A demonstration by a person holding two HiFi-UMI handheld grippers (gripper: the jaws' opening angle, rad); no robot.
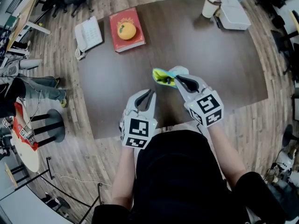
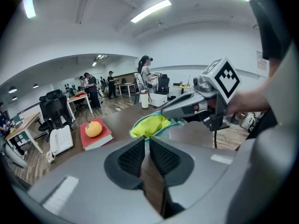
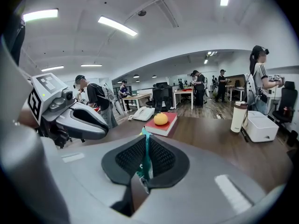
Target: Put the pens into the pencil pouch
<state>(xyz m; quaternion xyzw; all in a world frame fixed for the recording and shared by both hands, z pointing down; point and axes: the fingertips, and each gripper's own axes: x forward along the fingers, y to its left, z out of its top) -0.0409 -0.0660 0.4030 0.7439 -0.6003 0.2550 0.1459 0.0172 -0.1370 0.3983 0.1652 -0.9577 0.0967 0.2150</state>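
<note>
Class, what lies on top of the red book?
An orange fruit rests on the red book, roughly at its middle. The cover's patch beneath the fruit is hidden.

The right gripper [image 1: 180, 81] holds the pencil pouch [image 1: 163, 76] over the table [image 1: 210, 59], the left gripper [image 1: 150, 93] close beside. An orange [image 1: 127, 31] tops a red book [image 1: 120, 45].

The left gripper [image 1: 150, 93] points forward and down, its jaws a slit apart and empty. The right gripper [image 1: 177, 80] pinches the pencil pouch [image 1: 162, 76] edge.
</note>
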